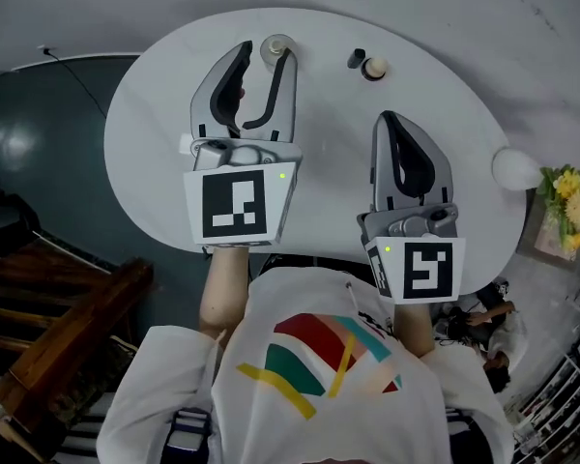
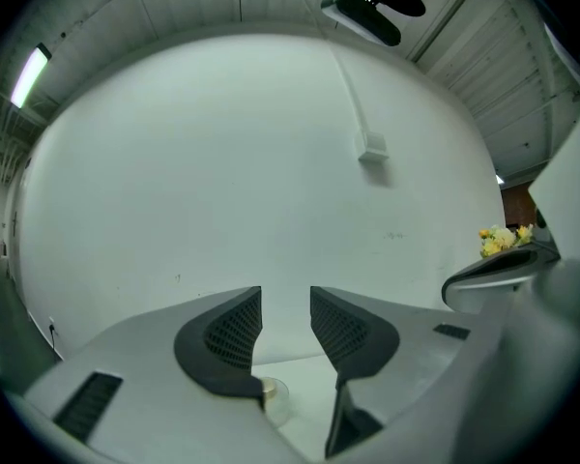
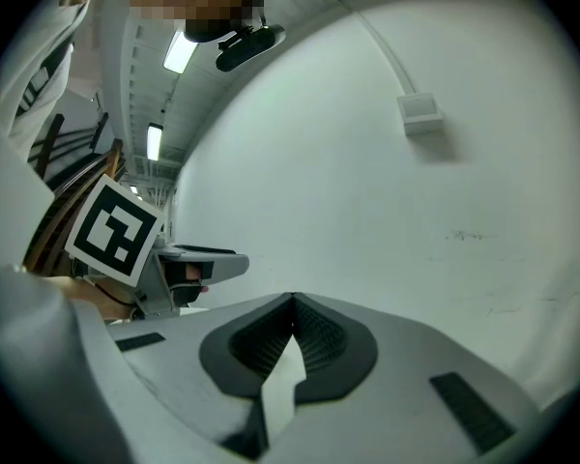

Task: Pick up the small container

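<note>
You're holding the left gripper (image 1: 265,56) open by the small clear container (image 1: 278,45) near the tabletop's (image 1: 155,162) far edge, right gripper (image 1: 389,120) closed.

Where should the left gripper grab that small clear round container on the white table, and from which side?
Take the small clear container across its round side wall. It stands low on the white table right by the open left gripper, so probably come down from the person's side, one jaw either side.
</note>
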`<action>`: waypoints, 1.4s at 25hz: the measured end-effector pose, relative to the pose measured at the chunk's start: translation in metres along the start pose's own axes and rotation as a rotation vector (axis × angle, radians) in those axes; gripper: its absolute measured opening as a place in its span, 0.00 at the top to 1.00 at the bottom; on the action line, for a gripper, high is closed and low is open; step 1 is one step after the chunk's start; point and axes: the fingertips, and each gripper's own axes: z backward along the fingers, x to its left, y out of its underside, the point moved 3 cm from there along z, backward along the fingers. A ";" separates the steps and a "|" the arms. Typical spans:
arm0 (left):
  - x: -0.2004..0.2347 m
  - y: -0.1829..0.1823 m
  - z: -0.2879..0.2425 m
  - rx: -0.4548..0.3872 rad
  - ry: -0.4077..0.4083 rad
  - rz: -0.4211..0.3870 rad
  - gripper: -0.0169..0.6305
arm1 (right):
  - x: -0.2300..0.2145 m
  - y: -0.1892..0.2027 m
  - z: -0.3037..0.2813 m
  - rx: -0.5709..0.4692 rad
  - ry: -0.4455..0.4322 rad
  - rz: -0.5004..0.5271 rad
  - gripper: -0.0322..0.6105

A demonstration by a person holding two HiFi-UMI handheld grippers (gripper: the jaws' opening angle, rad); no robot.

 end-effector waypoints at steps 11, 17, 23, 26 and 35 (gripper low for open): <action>0.017 0.040 -0.030 0.082 -0.006 -0.004 0.68 | 0.006 0.022 -0.029 0.036 -0.046 -0.010 0.93; 0.022 0.064 -0.045 0.132 -0.003 0.006 0.63 | 0.012 0.032 -0.043 0.057 -0.080 0.031 0.93; 0.028 0.086 -0.054 0.156 -0.001 0.043 0.56 | 0.020 0.044 -0.051 0.076 -0.103 0.006 0.93; 0.030 0.100 -0.059 0.170 -0.010 0.038 0.56 | 0.025 0.052 -0.053 0.092 -0.119 -0.009 0.93; 0.033 0.136 -0.078 0.228 -0.012 0.048 0.50 | 0.030 0.077 -0.059 0.158 -0.128 -0.037 0.93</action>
